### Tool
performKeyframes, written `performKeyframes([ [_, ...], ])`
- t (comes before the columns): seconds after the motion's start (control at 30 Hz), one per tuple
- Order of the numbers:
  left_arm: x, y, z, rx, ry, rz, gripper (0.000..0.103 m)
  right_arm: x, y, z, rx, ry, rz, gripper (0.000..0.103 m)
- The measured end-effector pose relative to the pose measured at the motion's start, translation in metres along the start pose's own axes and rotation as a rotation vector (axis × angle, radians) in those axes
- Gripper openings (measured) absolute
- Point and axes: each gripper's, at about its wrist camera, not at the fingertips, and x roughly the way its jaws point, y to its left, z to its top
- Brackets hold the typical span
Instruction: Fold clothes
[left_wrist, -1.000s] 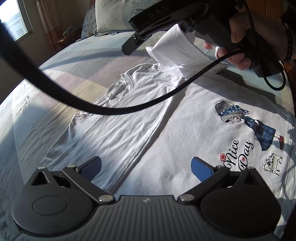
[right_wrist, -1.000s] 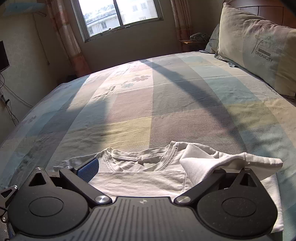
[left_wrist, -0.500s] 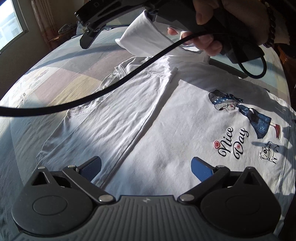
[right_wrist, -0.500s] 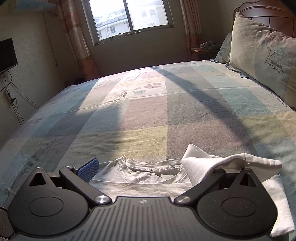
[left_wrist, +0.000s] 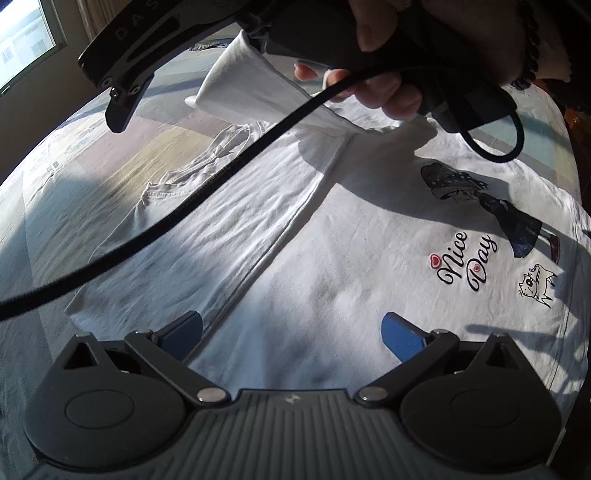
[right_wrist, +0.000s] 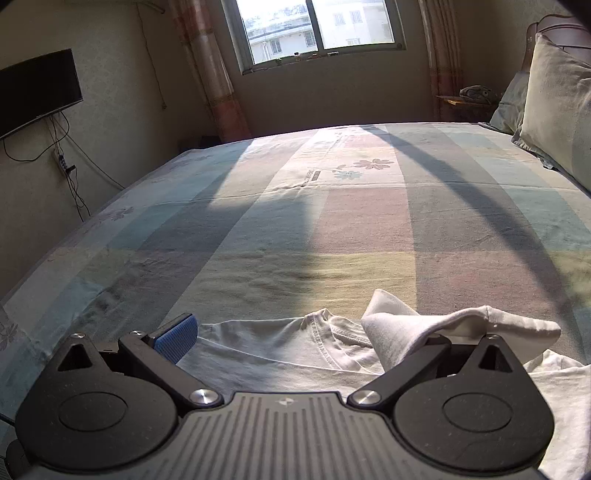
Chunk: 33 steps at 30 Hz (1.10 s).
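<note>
A white T-shirt (left_wrist: 332, 258) with a "Nice Day" print (left_wrist: 465, 266) lies flat on the bed, its left side folded in along a long crease. My left gripper (left_wrist: 291, 325) hovers open just above the hem, nothing between its blue pads. A hand (left_wrist: 388, 88) holds the right gripper above the shirt's shoulder, one black finger (left_wrist: 125, 66) jutting left. The sleeve (left_wrist: 251, 88) hangs lifted from it. In the right wrist view the right gripper (right_wrist: 299, 336) stands open, the sleeve (right_wrist: 406, 328) draped over its right finger, hiding that pad. The collar (right_wrist: 332, 328) lies just below.
The striped bed sheet (right_wrist: 332, 221) stretches far ahead of the shirt. A pillow (right_wrist: 557, 107) leans at the right by the headboard. A window (right_wrist: 317, 29) and a wall TV (right_wrist: 37, 88) lie beyond the bed. A black cable (left_wrist: 184, 210) swings across the left wrist view.
The right gripper has risen and carried the sleeve leftward over the shirt toward the collar. The left gripper has stayed open above the hem.
</note>
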Motion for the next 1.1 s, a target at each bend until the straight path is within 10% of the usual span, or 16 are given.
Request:
performKeyframes([
  [0.6, 0.006, 0.008, -0.023, -0.059, 0.042, -0.008, 0.102, 0.051, 0.002, -0.052, 0.097, 0.246, 0.072, 0.103],
  [0.93, 0.008, 0.005, -0.038, -0.101, 0.068, -0.054, 0.102, 0.036, -0.059, -0.062, 0.470, 0.164, 0.017, 0.103],
  [1.1, 0.011, 0.003, -0.042, -0.106, 0.075, -0.070, 0.102, 0.041, -0.033, -0.046, 0.321, 0.133, 0.056, 0.103],
])
